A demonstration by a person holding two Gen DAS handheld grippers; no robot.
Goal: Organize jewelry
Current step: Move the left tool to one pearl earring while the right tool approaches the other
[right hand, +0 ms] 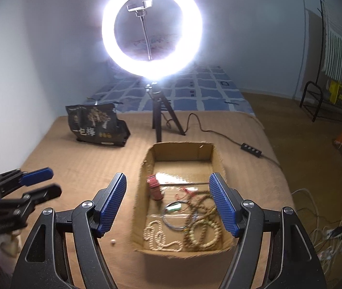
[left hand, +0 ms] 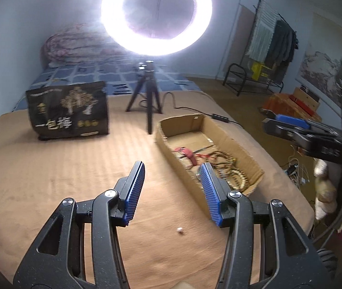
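On the left side of the tan blanket (right hand: 79, 168) we see a dark snack bag (right hand: 97, 130) standing up. It has nothing to do with our job.

Next comes our left gripper (left hand: 172, 187). Its blue pads are apart and there is nothing between them. It hangs in the air over the blanket, just beside the left wall of the box. Down below it lies one tiny white bead (left hand: 180, 230), all alone on the blanket, near the box but outside it.

Behind, in the middle, a bright ring light (right hand: 151, 32) stands on its little black legs.

Then comes the cardboard box (right hand: 183, 149). The jewelry is already in there. We see a red piece (right hand: 155, 187), a thin blue ring with something green in it (right hand: 179, 213), a pale bead string (right hand: 158, 237) and brown bead loops (right hand: 203, 228), all bunched at the near end and partly lying over each other.

Our right gripper (right hand: 168, 202) hangs above that pile. Its pads are wide apart and empty too.

We think almost everything is packed, and the lost bead is what is left. Next, we think our left gripper should go down to the bead and close on it very softly. The bead is tiny and round, so it could roll or slip away. Then we lift it over the box wall and drop it in.
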